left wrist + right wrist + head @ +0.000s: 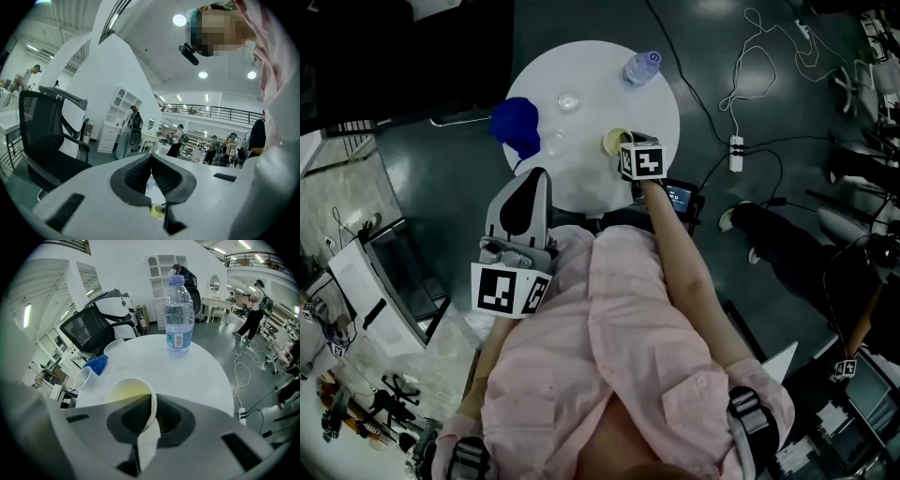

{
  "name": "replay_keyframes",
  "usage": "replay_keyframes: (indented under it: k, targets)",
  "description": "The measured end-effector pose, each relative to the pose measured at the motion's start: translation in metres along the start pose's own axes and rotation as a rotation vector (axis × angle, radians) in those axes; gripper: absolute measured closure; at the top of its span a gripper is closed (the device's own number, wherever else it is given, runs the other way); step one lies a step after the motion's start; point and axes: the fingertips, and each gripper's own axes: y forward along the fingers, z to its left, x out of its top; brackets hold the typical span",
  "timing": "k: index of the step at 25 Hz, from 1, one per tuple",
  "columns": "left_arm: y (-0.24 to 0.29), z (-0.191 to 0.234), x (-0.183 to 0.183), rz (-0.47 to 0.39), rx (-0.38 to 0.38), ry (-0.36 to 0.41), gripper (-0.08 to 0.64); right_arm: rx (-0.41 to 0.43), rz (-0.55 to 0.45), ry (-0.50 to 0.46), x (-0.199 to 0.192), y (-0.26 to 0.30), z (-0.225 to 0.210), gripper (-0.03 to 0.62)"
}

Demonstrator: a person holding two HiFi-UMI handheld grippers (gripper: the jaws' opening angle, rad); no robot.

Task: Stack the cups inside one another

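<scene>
A big round white table [581, 183] holds a clear plastic water bottle [178, 319], a crumpled blue cloth [517, 127] and two pale cups [84, 376]. The left gripper [151, 168] is by the near edge, with its jaws together and holding nothing. The right gripper [153, 409] pinches the wall of a white paper cup [126, 392] on the table's near side.

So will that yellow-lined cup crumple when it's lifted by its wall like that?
Probably a little: the paper cup looks thin-walled, and the right gripper pinches only one side of its wall, so the rim may flex. No liquid shows inside, so it's likely light. Being upright and light, a nudge might tip it.
</scene>
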Motion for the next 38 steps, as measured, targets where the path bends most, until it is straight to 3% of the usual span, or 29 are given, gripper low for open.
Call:
replay_keyframes:
  k: [11,17,27,38]
  targets:
    - [-0.003,-0.002,0.000,-0.009,-0.003,0.005,0.541,0.012,-0.055,-0.022,0.009,-0.006,0.007,0.556]
    - [-0.007,-0.005,0.002,-0.015,-0.003,0.013,0.541,0.044,-0.139,-0.025,0.028,-0.024,0.018,0.557]
    - [-0.012,-0.005,0.002,-0.024,-0.007,0.033,0.541,0.101,-0.361,-0.020,0.066,-0.085,0.038,0.557]
    - [-0.013,-0.005,0.005,-0.037,-0.023,0.049,0.541,0.183,-0.657,0.065,0.114,-0.188,0.063,0.557]
